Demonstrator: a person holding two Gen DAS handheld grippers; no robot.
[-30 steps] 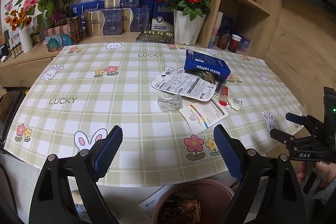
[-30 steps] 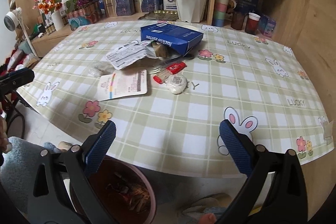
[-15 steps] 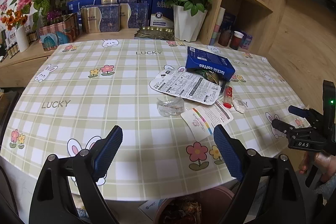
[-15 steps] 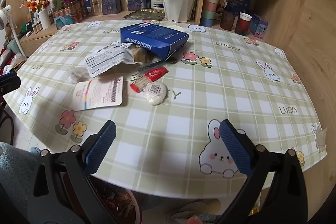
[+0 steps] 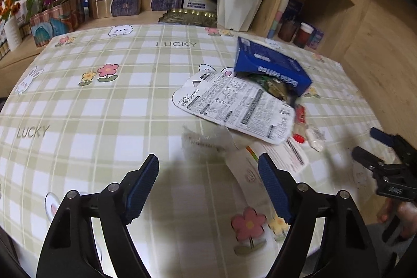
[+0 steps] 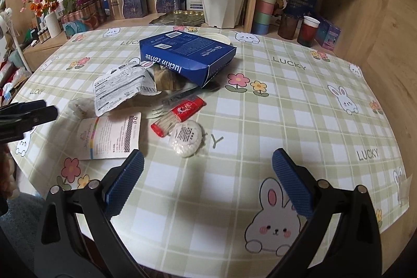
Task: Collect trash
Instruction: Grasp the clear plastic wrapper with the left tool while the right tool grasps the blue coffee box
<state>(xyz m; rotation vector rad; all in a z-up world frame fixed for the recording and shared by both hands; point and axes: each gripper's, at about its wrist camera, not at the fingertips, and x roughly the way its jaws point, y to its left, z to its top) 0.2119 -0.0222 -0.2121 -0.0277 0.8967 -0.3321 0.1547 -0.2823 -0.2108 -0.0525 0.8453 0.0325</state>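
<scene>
Over the table [image 5: 78, 100], both hand-held grippers, left [image 5: 208, 186] just narrowing and right [image 6: 207, 180], gape empty near the clear wrapper [image 5: 206, 142]

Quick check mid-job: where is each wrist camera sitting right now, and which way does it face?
Left wrist: above the table's near edge, angled down at the clear plastic wrapper; own open left gripper and the right gripper show.
Right wrist: further right, angled down at the round white packet; own open gripper, nothing held.
Shared: blue coffee box, white printed card, checked tablecloth.
</scene>
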